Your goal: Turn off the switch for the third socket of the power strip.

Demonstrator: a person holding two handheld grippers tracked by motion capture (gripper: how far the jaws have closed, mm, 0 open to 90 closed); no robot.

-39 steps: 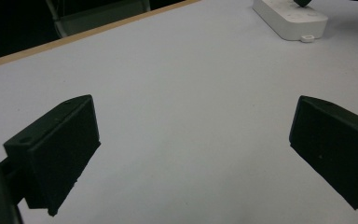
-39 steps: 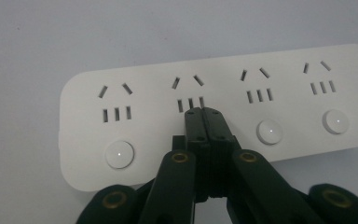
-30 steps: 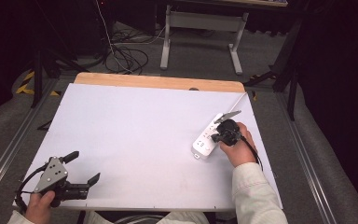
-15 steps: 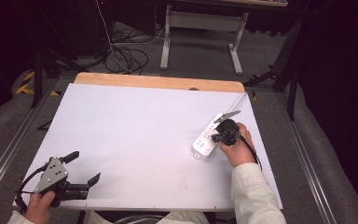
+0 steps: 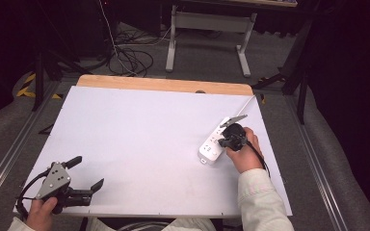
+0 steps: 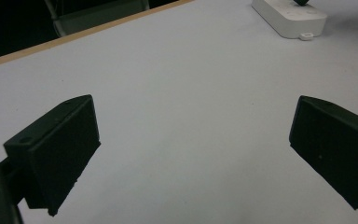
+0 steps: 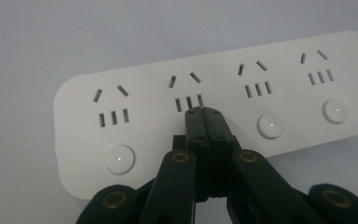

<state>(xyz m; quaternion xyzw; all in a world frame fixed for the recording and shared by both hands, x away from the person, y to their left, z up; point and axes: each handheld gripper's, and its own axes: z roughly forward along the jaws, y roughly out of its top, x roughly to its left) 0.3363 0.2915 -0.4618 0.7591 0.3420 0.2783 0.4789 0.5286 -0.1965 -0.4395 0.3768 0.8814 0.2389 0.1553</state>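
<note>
A white power strip (image 5: 213, 143) with several sockets and round buttons lies on the right side of the white table (image 5: 139, 130). My right gripper (image 5: 223, 140) is shut, and its joined tips (image 7: 204, 115) rest on the power strip (image 7: 144, 126) just below the second socket. They hide the spot where that socket's button would be. The other buttons (image 7: 120, 158) stay visible. My left gripper (image 5: 85, 173) sits open near the table's front left corner with nothing between its jaws (image 6: 191, 154). The power strip (image 6: 289, 18) lies far ahead of it.
The strip's white cable (image 5: 248, 103) runs off toward the far right corner. A wooden strip (image 5: 164, 84) borders the table's far edge. Beyond it, black cables (image 5: 130, 53) lie on the floor beside a grey metal stand (image 5: 173, 29).
</note>
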